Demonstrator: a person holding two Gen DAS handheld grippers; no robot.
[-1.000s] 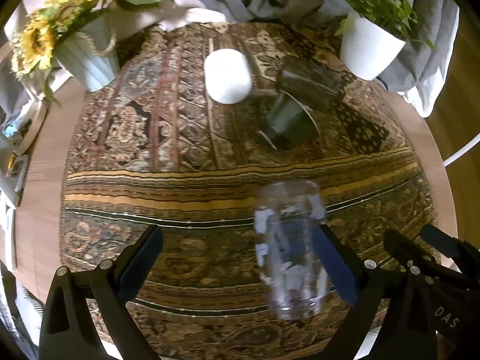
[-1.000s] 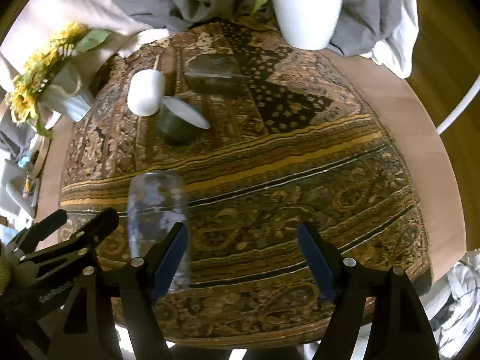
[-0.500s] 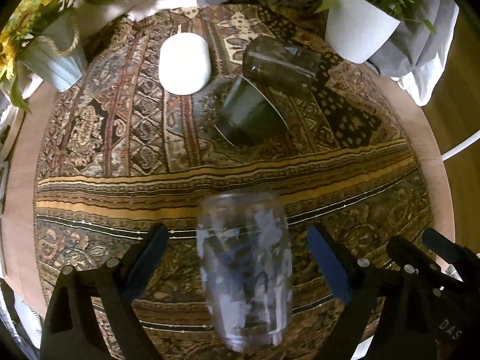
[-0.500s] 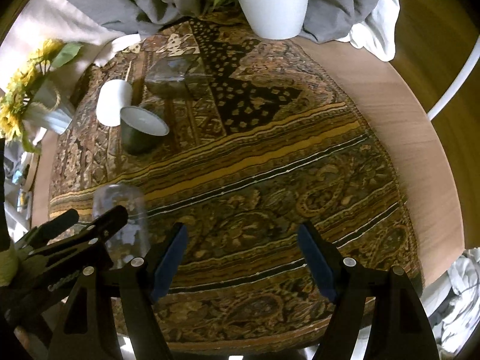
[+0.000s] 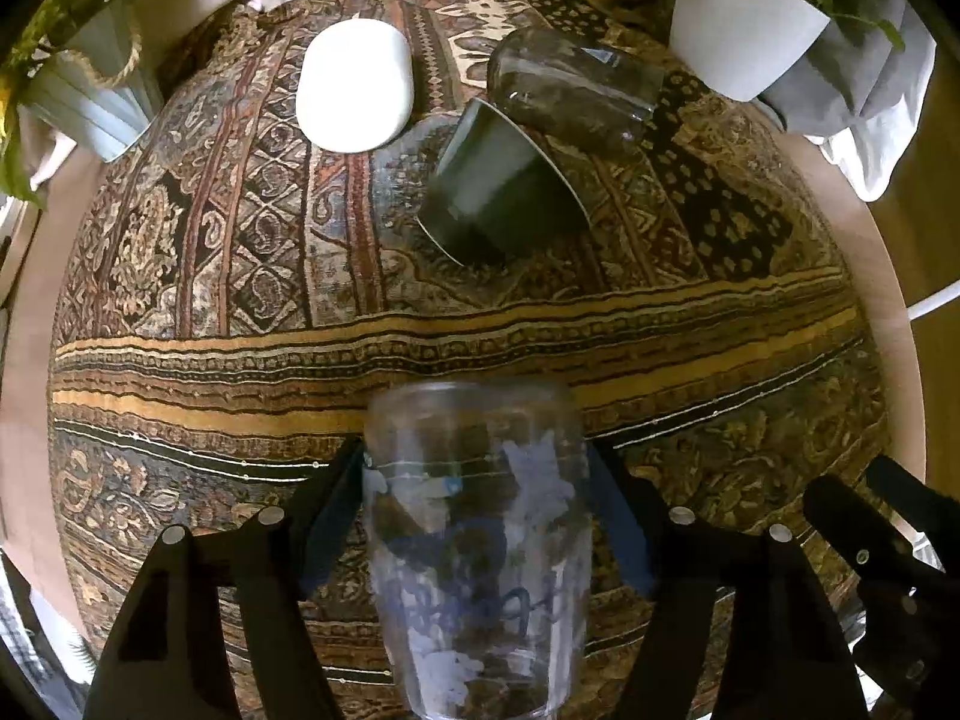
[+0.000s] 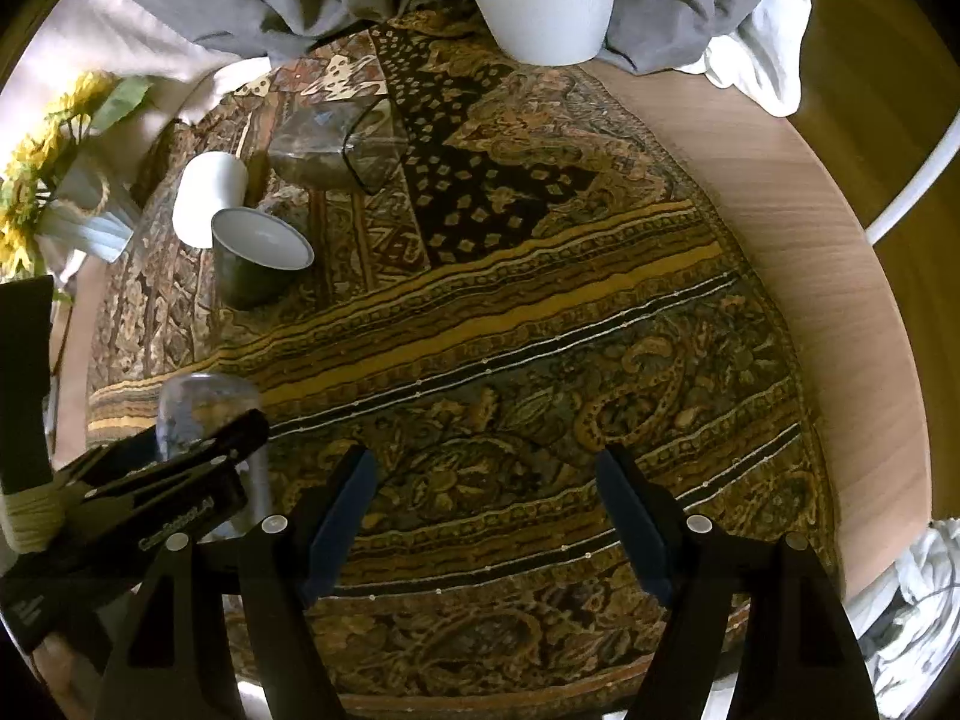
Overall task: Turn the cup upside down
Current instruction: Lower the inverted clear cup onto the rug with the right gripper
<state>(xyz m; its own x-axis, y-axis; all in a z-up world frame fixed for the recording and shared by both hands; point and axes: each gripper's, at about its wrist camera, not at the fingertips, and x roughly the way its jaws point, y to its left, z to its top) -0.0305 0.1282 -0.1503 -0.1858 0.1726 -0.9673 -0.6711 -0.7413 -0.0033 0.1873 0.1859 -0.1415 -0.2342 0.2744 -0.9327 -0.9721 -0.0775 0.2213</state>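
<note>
Cup (image 5: 474, 546), a clear printed glass, stands at six o'clock in the left wrist view on the patterned cloth (image 5: 660, 324) over the tabletop (image 6: 828, 276), clasped between the fingers of the left hand-held gripper (image 5: 477, 510), which press its sides. Going rightward across the far side, a sunflower vase (image 5: 90, 96) sits at ten o'clock, a white cup (image 5: 354, 84) at eleven, a dark cup (image 5: 498, 192) and a glass jar (image 5: 570, 90), both lying down, at twelve, and a white plant pot (image 5: 738, 30) at one. Right hand-held gripper (image 6: 486, 516) hangs released over bare cloth, nothing between its spread fingers.
</note>
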